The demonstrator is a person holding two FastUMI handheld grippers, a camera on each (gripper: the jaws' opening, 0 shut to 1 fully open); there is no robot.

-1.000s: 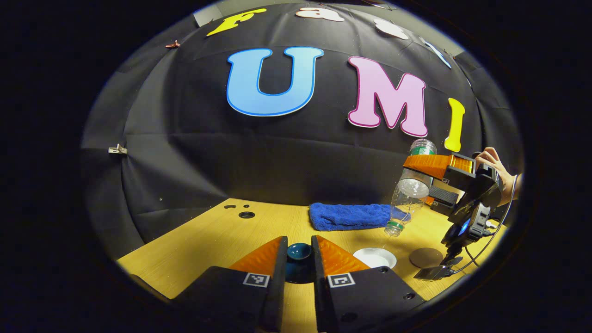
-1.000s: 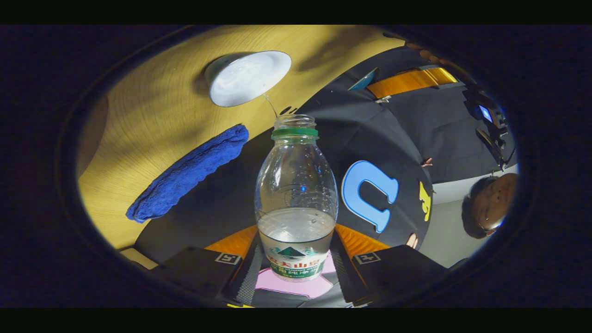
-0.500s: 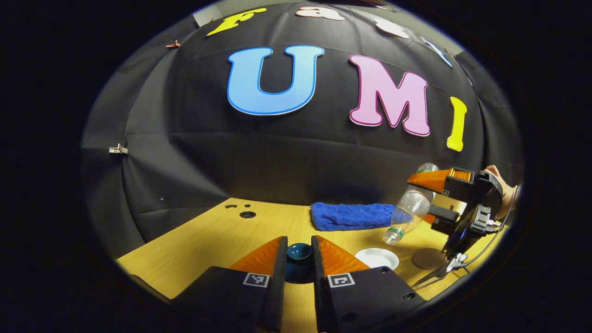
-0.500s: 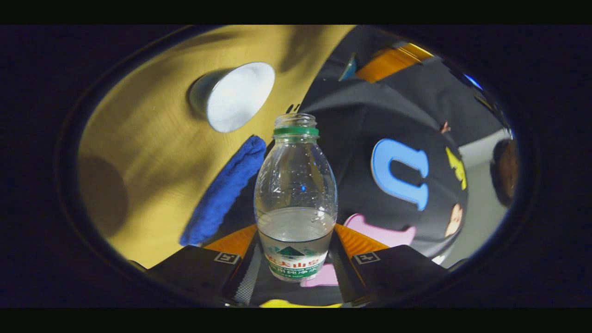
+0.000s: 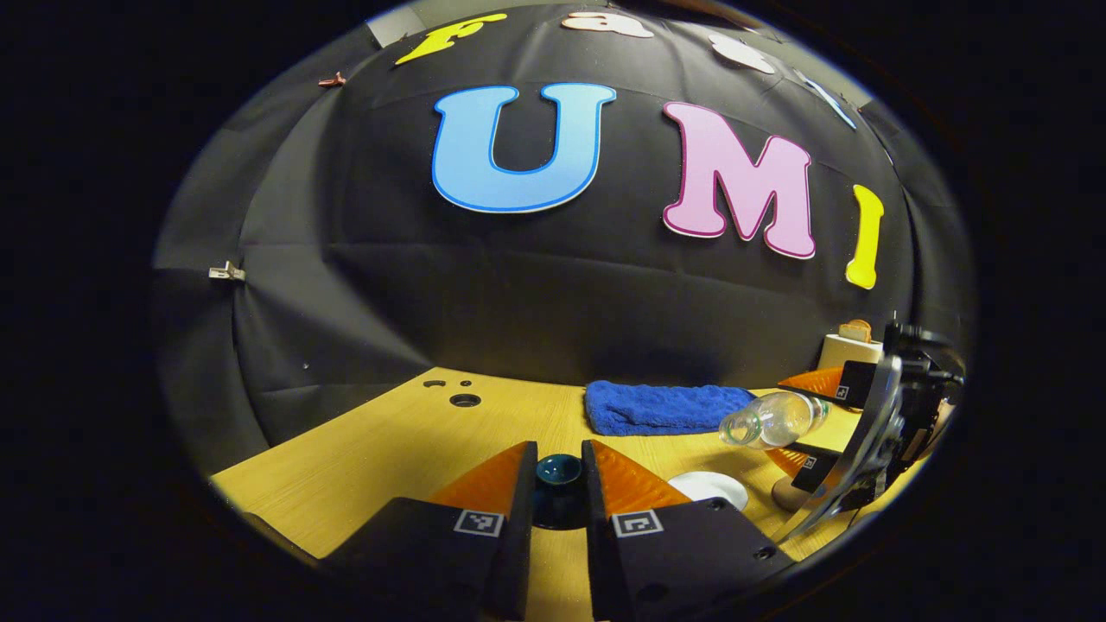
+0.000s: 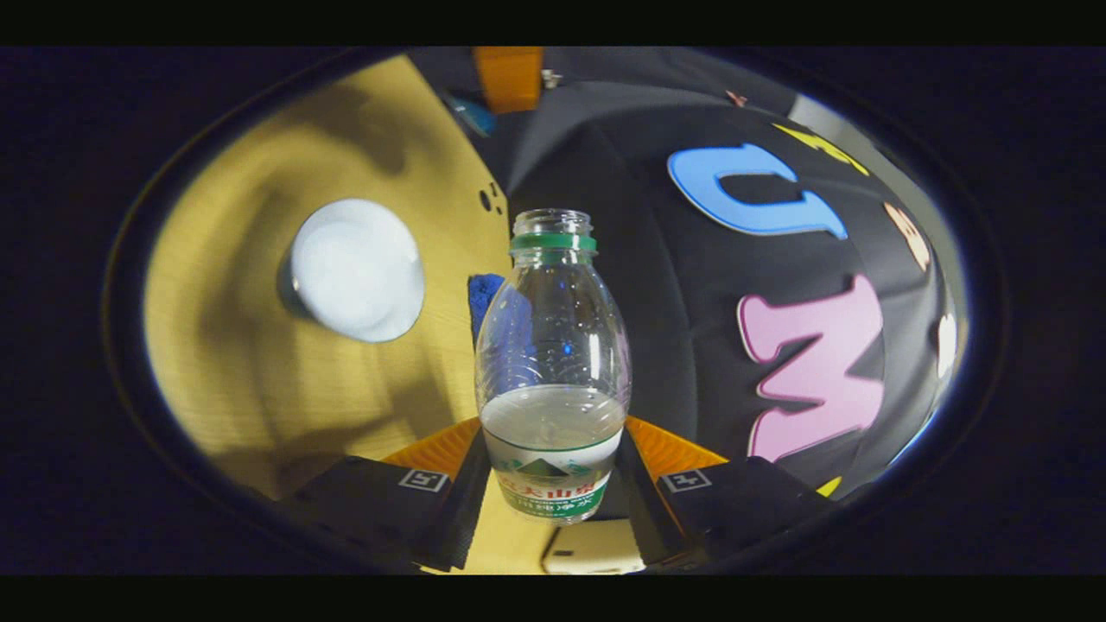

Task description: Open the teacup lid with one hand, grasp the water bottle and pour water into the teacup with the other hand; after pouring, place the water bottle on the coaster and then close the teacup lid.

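Right gripper view: right gripper (image 6: pixel 553 484) pinches water bottle (image 6: pixel 553 363) (uncapped), teacup (image 6: pixel 356 269) far left. Left gripper (image 5: pixel 558 492) fingers clamp teacup lid (image 5: pixel 558 473) above table (image 5: pixel 406 449).

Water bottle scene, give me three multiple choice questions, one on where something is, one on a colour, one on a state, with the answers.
1. Where does the towel lie?
A. on the table by the wall
B. on the cup
C. under the left gripper

2. What colour is the ring at the bottle neck?
A. red
B. green
C. white

3. How is the lid now?
A. resting on the cup
B. lying on the towel
C. held in the left gripper

Answers:
1 A: in the left gripper view it lies on the table, at the foot of the cloth wall.
2 B: a green band sits under the open mouth.
3 C: both fingers press on it, apart from the uncovered cup.
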